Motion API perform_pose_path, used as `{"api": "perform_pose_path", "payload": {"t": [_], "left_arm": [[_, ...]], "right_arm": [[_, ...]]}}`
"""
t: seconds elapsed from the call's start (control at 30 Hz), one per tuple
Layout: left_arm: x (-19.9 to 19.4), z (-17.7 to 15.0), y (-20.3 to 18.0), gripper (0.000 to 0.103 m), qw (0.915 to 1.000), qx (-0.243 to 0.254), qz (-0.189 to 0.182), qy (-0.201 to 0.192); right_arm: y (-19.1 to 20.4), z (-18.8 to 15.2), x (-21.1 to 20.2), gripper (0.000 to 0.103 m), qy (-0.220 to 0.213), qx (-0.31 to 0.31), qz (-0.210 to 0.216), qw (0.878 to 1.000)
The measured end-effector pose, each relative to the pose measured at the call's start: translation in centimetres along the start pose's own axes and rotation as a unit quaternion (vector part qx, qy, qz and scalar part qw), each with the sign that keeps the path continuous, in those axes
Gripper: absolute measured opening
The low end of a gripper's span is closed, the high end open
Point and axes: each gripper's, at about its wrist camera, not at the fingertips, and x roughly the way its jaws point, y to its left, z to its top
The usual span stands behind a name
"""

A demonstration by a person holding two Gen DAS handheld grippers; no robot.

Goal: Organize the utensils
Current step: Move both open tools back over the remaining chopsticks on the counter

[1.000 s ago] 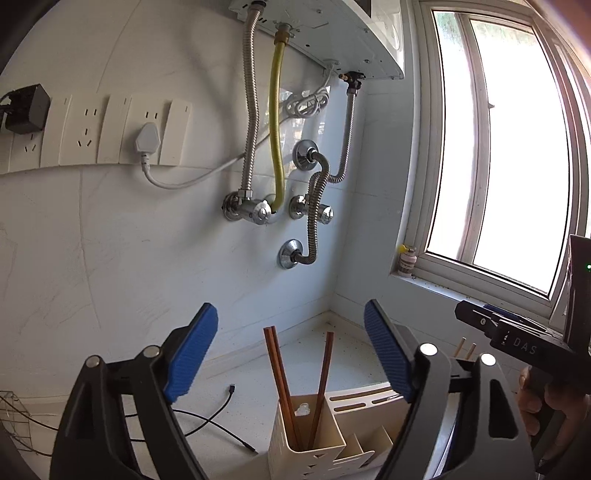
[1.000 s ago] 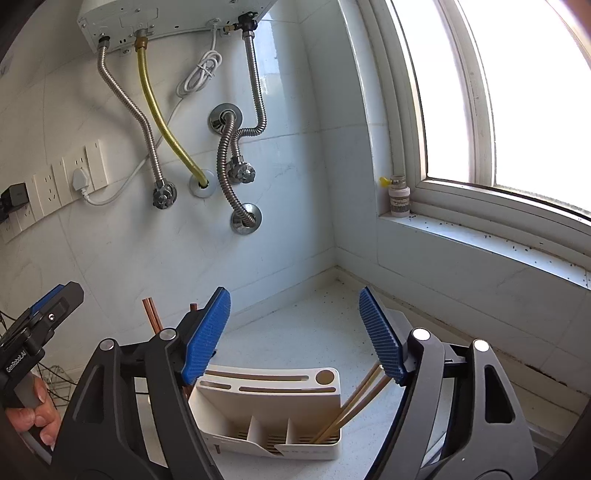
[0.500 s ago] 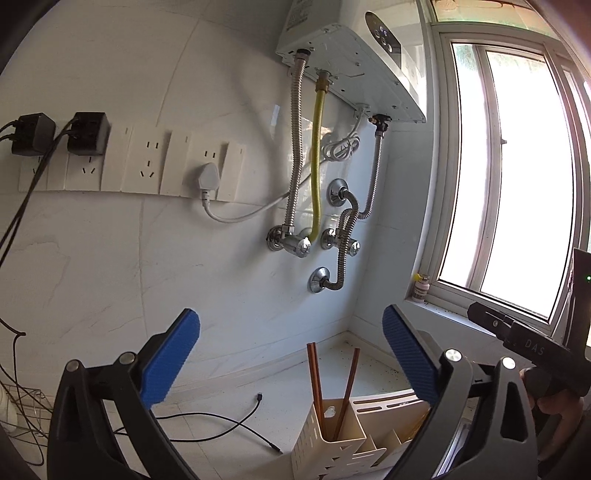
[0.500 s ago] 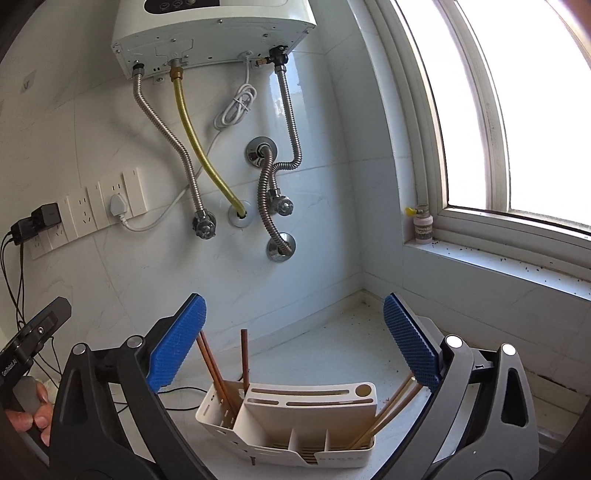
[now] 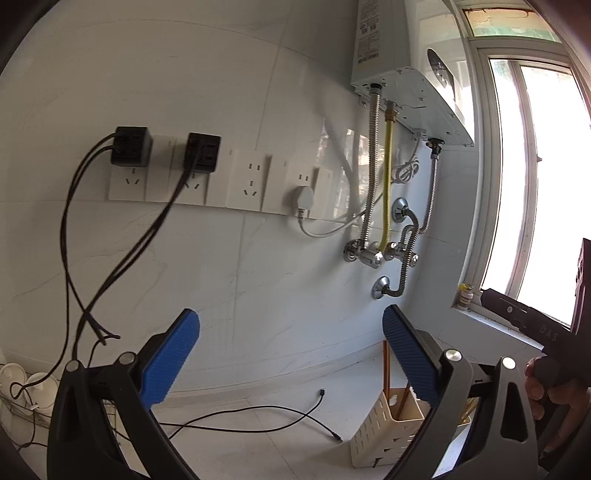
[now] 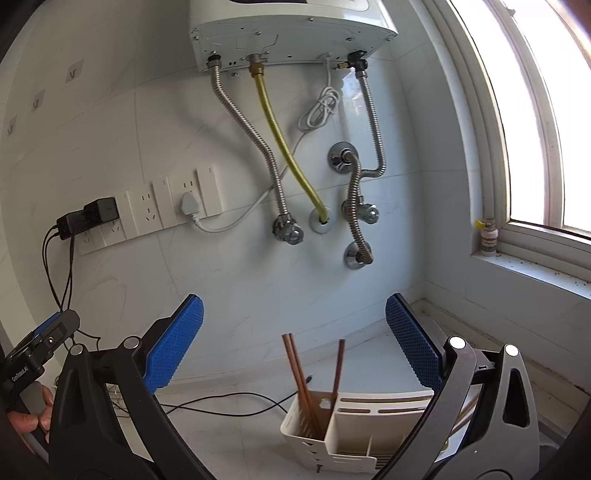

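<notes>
A cream utensil holder [image 6: 332, 435] stands on the white counter near the corner. Brown chopsticks [image 6: 301, 376] lean upright in its left compartment, and lighter ones [image 6: 466, 410] show behind my right gripper's right finger. My right gripper [image 6: 293, 341] is open and empty, held back from and above the holder. In the left wrist view the holder [image 5: 384, 432] sits at the lower right, partly behind the blue pad, with chopsticks [image 5: 386, 365] in it. My left gripper [image 5: 290, 356] is open and empty, facing the wall. The other hand-held gripper [image 5: 532, 323] shows at the right edge.
A black cable [image 5: 258, 417] lies across the counter. A water heater [image 6: 291, 29] hangs above with metal and yellow hoses [image 6: 291, 158]. Sockets with black adapters [image 5: 166, 151] line the wall. A window sill [image 6: 535, 266] with a small bottle [image 6: 488, 236] runs at the right.
Both grippers have pulled back and risen away from the holder, which now sits lower and smaller in view. Both sets of jaws stand wider than a second ago. The left view has swung left.
</notes>
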Motion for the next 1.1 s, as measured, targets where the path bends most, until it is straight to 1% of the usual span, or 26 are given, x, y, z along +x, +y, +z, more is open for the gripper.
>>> {"api": "perform_pose_path", "payload": {"t": [0.13, 0.37, 0.7, 0.83, 0.93, 1.1], "left_arm": [[-1.9, 0.3, 2.5, 0.098, 0.9995, -0.009, 0.029, -0.002], [-5.4, 0.6, 6.2, 0.098, 0.9966, -0.010, 0.080, -0.014], [-9.4, 0.4, 10.3, 0.098, 0.9899, -0.015, 0.140, -0.016], [-10.1, -0.2, 11.5, 0.098, 0.9878, -0.024, 0.154, -0.006], [-10.1, -0.6, 12.2, 0.098, 0.9876, -0.030, 0.154, 0.010], [-10.0, -1.1, 12.8, 0.098, 0.9866, -0.035, 0.157, 0.024]], "right_arm": [[2.9, -0.4, 0.9, 0.094, 0.006, -0.008, 0.033, 0.999], [7.8, -1.3, 1.9, 0.094, 0.016, -0.021, 0.087, 0.996], [13.4, -2.6, 2.7, 0.094, 0.033, -0.032, 0.141, 0.989], [14.8, -3.0, 2.8, 0.094, 0.039, -0.039, 0.152, 0.987], [15.3, -3.4, 3.1, 0.094, 0.046, -0.039, 0.156, 0.986], [16.0, -4.2, 3.5, 0.094, 0.060, -0.037, 0.158, 0.985]]}}
